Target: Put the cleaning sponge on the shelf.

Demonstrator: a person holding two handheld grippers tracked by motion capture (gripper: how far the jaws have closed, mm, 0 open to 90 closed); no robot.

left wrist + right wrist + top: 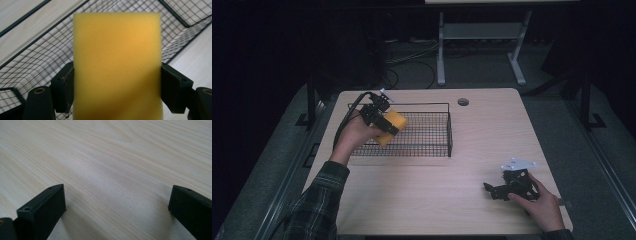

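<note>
Table [427, 200]: pale wood, filling the middle of the high view.

Wire basket [432, 145]: black mesh, left of centre in the high view, long side running left to right. It is the likely drop point for the sponge.

Yellow sponge [393, 125]: held over the basket's left end in the high view, above the mesh and apparently not touching it. In the left gripper view the sponge [117, 67] fills the centre, basket grid behind it.

Left gripper [379, 120]: jaws clamped on the sponge's two long sides, pads pressing in from either side (foam looks barely squeezed).

Right gripper [502, 191]: lower right of the high view, resting at the table. In the right gripper view its jaws stand wide apart with nothing but bare wood between them.

Step in hand, as I judge it: lowering the sponge into the basket. Best done by keeping the squeeze light, clearing the near rim, and letting go only once the foam sits low over the mesh floor, away from the walls.

Orientation: the sponge's long axis runs straight out along the left gripper's jaws, its free end pointing toward the upper right in the high view.
</note>
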